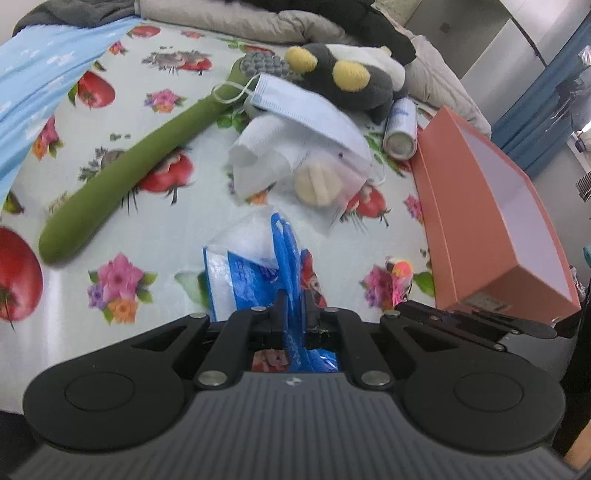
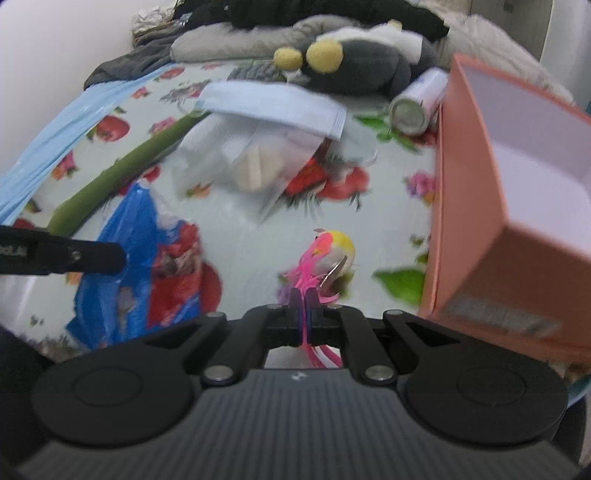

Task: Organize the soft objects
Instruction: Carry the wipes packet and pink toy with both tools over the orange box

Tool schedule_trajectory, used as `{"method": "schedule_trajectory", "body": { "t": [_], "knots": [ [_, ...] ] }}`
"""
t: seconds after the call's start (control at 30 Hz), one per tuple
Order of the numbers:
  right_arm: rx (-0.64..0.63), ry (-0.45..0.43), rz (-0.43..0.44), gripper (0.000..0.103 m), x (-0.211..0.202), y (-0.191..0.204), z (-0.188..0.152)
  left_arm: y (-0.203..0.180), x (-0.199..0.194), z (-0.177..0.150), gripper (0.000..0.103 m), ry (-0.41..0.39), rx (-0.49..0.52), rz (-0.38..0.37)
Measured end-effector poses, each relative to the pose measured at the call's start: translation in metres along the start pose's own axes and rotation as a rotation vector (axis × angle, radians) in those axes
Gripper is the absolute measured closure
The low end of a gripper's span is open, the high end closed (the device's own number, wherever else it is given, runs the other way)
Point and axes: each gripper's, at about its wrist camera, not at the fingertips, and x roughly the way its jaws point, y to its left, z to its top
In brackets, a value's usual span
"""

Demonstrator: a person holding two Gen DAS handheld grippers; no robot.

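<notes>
My left gripper (image 1: 295, 301) is shut on a blue and white plastic bag (image 1: 255, 273) lying on the flowered tablecloth; the bag also shows in the right wrist view (image 2: 122, 236). My right gripper (image 2: 303, 297) is shut on the pink streamers of a small pink and yellow feathered toy (image 2: 332, 251), also seen in the left wrist view (image 1: 400, 273). An open salmon box (image 1: 491, 221) stands at the right, close to the toy (image 2: 517, 221). A dark plush with yellow eyes (image 1: 347, 81), a face mask (image 1: 299, 103) and a long green plush (image 1: 122, 177) lie beyond.
White tissue (image 1: 266, 147) and a clear pouch with a beige pad (image 1: 317, 181) sit mid-table. A spray can (image 1: 400, 129) lies by the box. Blue cloth (image 1: 40, 85) covers the left edge. Grey bedding (image 1: 240, 22) lines the back.
</notes>
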Motion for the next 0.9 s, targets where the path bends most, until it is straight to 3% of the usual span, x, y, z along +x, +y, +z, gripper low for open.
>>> {"method": "schedule_trajectory", "body": {
  "t": [0.1, 0.13, 0.2, 0.23, 0.27, 0.4, 0.6, 0.8, 0.9],
  "knots": [
    [0.026, 0.027, 0.038, 0.095, -0.001, -0.001, -0.006, 0.005, -0.003, -0.009, 0.093, -0.019, -0.03, 0.001],
    [0.035, 0.026, 0.049, 0.092, -0.002, -0.001, -0.008, 0.006, -0.004, -0.01, 0.084, -0.02, -0.044, -0.009],
    [0.044, 0.029, 0.048, 0.075, -0.005, -0.002, -0.007, 0.007, -0.004, -0.014, 0.066, -0.027, -0.067, -0.008],
    [0.043, 0.027, 0.038, 0.058, -0.006, -0.002, -0.007, 0.006, -0.005, -0.017, 0.061, -0.039, -0.068, 0.0],
    [0.043, 0.023, 0.034, 0.051, -0.007, -0.003, -0.007, 0.006, -0.007, -0.018, 0.061, -0.052, -0.068, 0.004],
    [0.057, -0.008, 0.019, 0.053, -0.012, -0.006, -0.006, 0.005, -0.008, -0.022, 0.061, -0.081, -0.088, -0.005],
    [0.059, -0.013, -0.009, 0.053, 0.0, -0.008, -0.002, -0.001, -0.005, -0.026, 0.061, -0.108, -0.081, 0.045],
    [0.069, -0.027, -0.02, 0.054, 0.015, -0.011, 0.002, -0.004, 0.005, -0.029, 0.061, -0.086, -0.037, 0.07],
    [0.072, -0.016, -0.024, 0.062, 0.022, -0.011, 0.002, -0.005, 0.012, -0.031, 0.062, -0.074, -0.02, 0.078]
  ]
}}
